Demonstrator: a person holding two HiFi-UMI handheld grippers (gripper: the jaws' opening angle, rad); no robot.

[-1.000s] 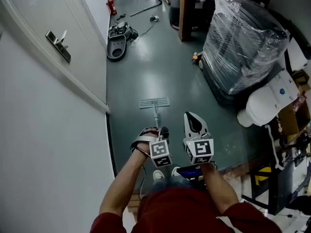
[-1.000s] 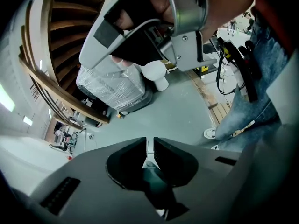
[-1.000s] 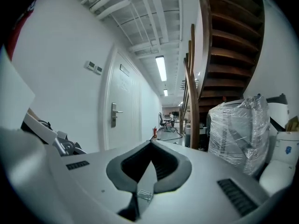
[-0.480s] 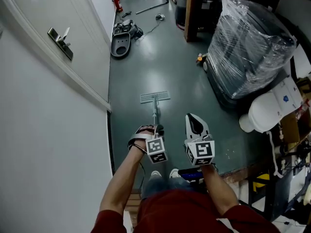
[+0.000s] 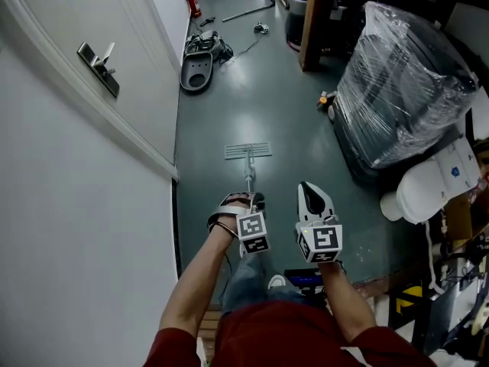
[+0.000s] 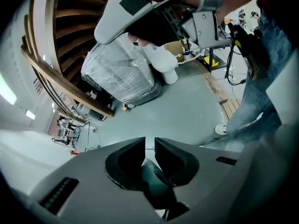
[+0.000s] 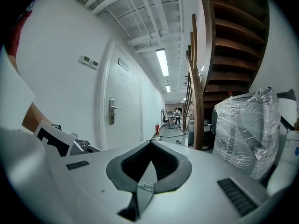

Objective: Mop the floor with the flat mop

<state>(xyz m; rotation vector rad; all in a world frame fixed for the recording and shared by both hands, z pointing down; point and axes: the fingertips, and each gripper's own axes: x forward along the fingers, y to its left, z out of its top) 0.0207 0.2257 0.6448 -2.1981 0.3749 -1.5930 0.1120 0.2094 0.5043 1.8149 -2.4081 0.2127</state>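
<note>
Grey-green floor [image 5: 290,128] runs down a corridor, with the white wall and door [image 5: 99,67] on your left. The flat mop [image 5: 247,151] has its pad lying flat on the floor ahead of your feet. Its pole runs straight back into your left gripper [image 6: 149,143], where the jaws are clamped round the dark handle with only a thin slit between the tips. Your right gripper [image 7: 150,143] floats just beside the left one with its jaws pressed together on nothing.

Stuff around: a big film-wrapped load [image 5: 405,75] fills the right side of the lane, and a white rounded tub [image 5: 428,189] sits next to it. A small orange bit [image 5: 327,98] lies by the load's near corner. Straight ahead by the wall there's a grey plastic shell [image 5: 197,71]. Past it are a long rod [image 5: 248,12], a red extinguisher [image 5: 192,0] and a wooden post [image 5: 312,21]. The strip right in front of the pad is open floor.

Compared with a second ago, the pad sits a touch nearer that grey shell. Your grip looks the same on both sides.
</note>
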